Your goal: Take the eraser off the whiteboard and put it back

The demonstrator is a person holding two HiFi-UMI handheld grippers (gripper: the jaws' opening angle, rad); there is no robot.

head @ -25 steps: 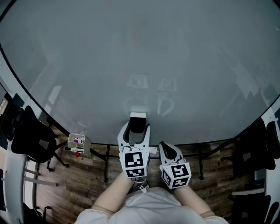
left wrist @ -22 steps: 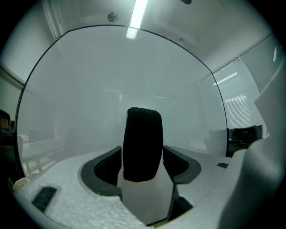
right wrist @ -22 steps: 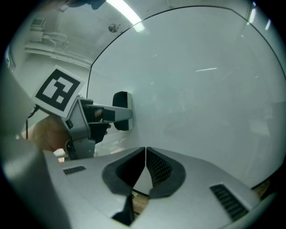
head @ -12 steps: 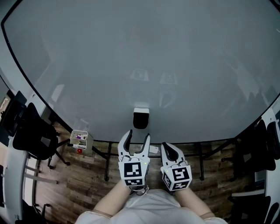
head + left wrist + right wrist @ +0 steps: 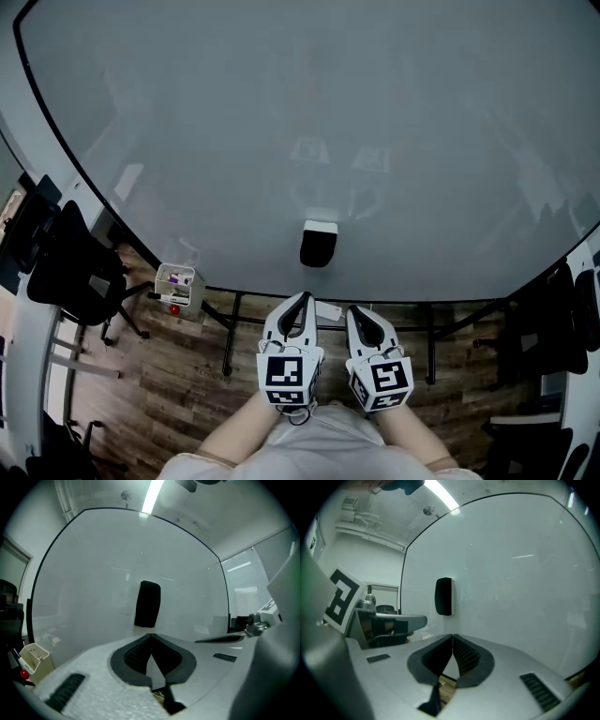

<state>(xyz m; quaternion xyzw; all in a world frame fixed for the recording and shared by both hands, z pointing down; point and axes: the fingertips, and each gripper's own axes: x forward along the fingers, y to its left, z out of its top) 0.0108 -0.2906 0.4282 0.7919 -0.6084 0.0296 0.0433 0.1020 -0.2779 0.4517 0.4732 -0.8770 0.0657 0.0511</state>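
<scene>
Jaws of the left gripper (image 5: 150, 637) have just been closing and now meet tip to tip, nothing btw them. The right gripper (image 5: 452, 637) is likewise closed and empty. In the head view both sit side by side by the bottom edge of the whiteboard (image 5: 281, 122), apart from the eraser (image 5: 319, 245).

The eraser sticks to the board on its own, near the bottom edge, approx mid-way along it.

Our read: the put-back looks done, as the eraser's on the board w/ no jaws on it. The next move prob. needs only that we keep clear of it. For another take, we'd open the jaws wider than its short side first, then come in square to the board.

Its long axis runs up-down the board, approx at right angles to the bottom edge. In the left gripper view the top leans a touch right. The upper end shows pale, the body below dark. The broad side lies flat on the board, back toward us.
</scene>
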